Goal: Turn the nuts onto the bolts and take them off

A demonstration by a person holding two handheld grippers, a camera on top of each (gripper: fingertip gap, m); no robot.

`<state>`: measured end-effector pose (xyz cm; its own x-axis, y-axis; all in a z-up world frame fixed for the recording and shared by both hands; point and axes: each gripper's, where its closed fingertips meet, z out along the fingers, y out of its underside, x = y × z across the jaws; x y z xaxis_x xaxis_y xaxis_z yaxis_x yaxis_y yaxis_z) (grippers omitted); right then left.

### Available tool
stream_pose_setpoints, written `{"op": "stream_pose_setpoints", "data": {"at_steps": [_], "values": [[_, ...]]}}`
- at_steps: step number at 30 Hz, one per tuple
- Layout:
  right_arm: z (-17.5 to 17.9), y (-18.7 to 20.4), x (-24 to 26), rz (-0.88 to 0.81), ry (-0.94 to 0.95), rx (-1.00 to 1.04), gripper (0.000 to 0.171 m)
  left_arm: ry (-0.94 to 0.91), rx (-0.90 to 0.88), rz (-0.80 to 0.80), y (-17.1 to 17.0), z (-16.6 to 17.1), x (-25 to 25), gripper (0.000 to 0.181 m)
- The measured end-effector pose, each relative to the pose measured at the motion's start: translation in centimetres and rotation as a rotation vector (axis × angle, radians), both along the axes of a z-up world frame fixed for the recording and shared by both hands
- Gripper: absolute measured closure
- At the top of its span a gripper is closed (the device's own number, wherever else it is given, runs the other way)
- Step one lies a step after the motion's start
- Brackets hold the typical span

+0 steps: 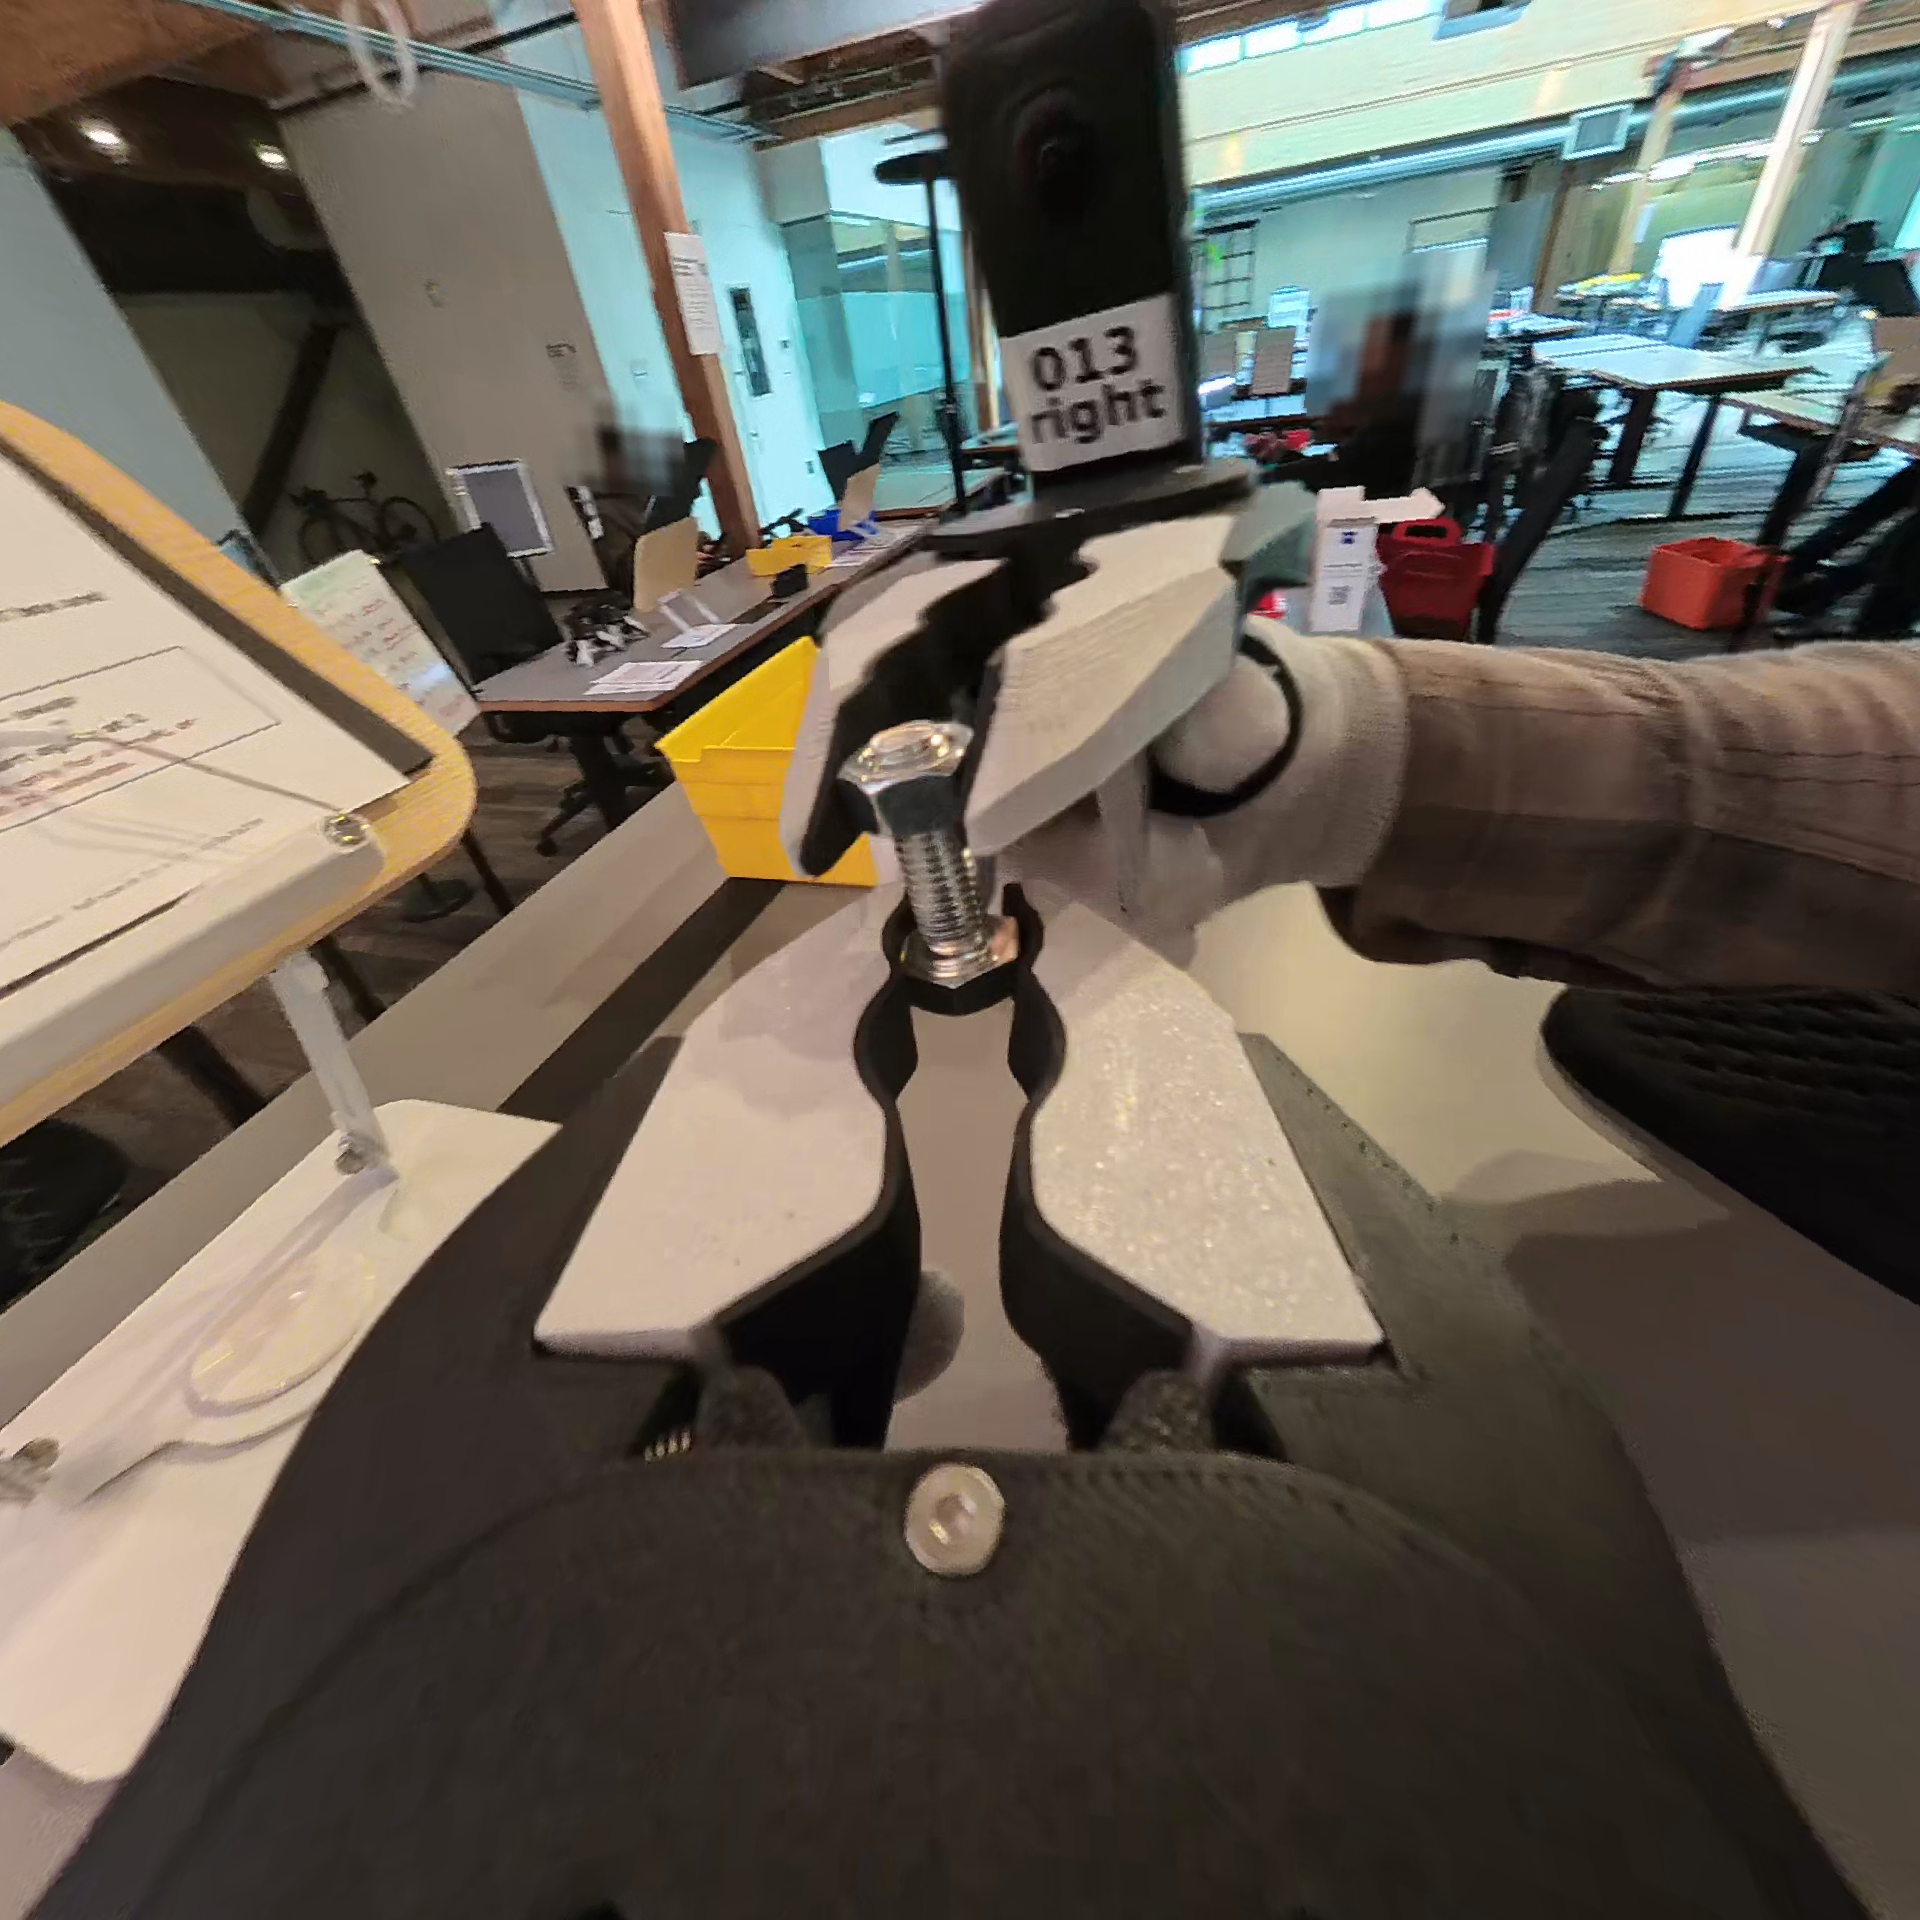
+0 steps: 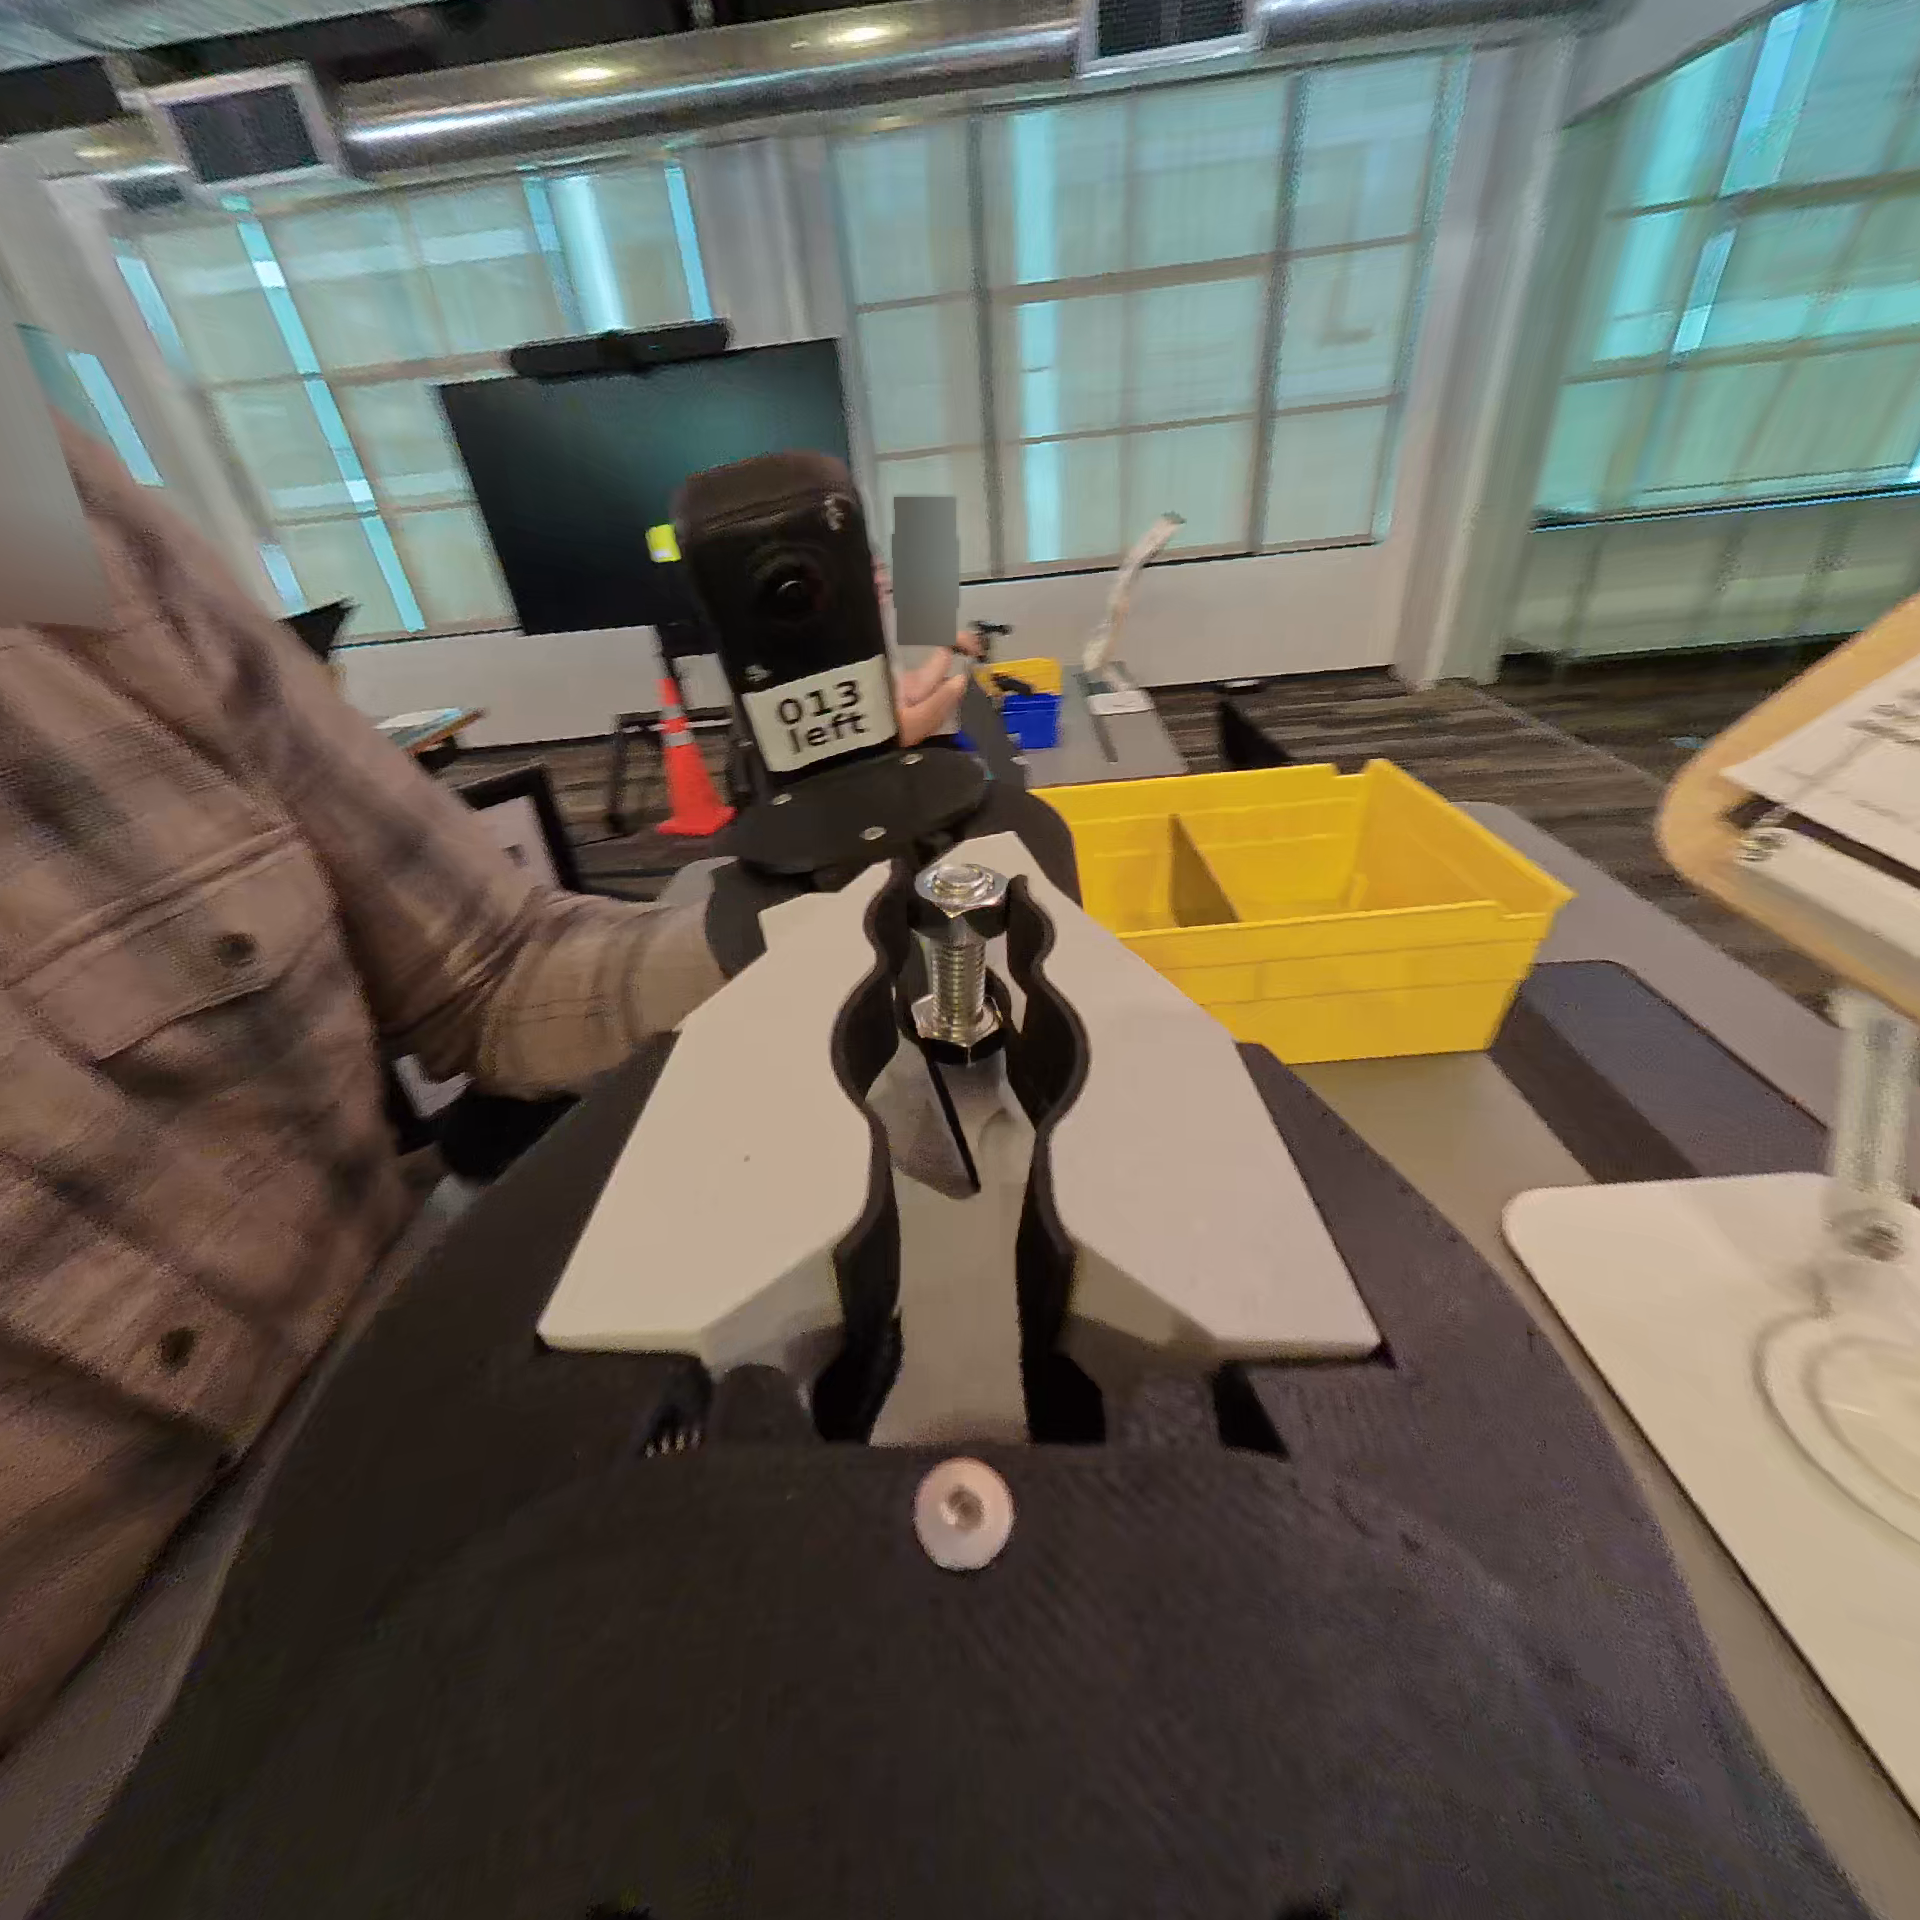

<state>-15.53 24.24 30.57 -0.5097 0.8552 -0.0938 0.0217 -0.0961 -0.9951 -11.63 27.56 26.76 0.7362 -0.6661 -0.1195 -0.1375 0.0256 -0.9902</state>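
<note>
Yellow divided bin [image 2: 1309, 925] on grey table [image 2: 1403, 1132], clear stand with paper sheet [image 1: 156, 748], orange cone [image 2: 688, 769]

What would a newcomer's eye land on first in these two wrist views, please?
Dead centre, a shiny bolt is held between the two grippers. The right gripper clamps its hex head, while the left gripper pinches the nut threaded near its other end. Behind them, a bright yellow bin with a divider sits on the grey table.
</note>
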Motion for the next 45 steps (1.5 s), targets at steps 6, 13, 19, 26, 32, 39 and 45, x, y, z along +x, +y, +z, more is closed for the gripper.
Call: {"op": "stream_pose_setpoints", "data": {"at_steps": [6,13,19,26,32,39,45], "values": [[-0.4,2.8,-2.0,-0.616,0.023,0.024,0.156,0.045,0.038,0.227,2.1,-0.5,-2.8,0.167],[-0.2,2.7,-1.5,-0.771,0.069,-0.002,0.13,0.013,0.033,0.154,1.5,-0.4,-2.1,0.167],[0.9,0.2,-0.4,-0.325,0.038,0.02,0.128,-0.033,0.024,0.006,0.0,0.4,-0.6,0.167],[1.7,-1.6,2.0,0.14,0.067,-0.074,0.131,-0.064,0.038,-0.135,-1.9,1.3,1.0,0.167],[1.3,-2.1,1.4,0.201,0.053,-0.062,0.155,-0.048,0.034,-0.159,-2.2,1.2,1.4,0.167],[0.8,0.4,-0.6,-0.148,0.042,-0.002,0.156,-0.049,0.029,0.045,0.3,0.8,-1.1,0.167],[0.1,2.4,-1.6,-0.756,0.093,-0.027,0.155,0.003,0.044,0.202,1.8,0.0,-2.4,0.167]]}}
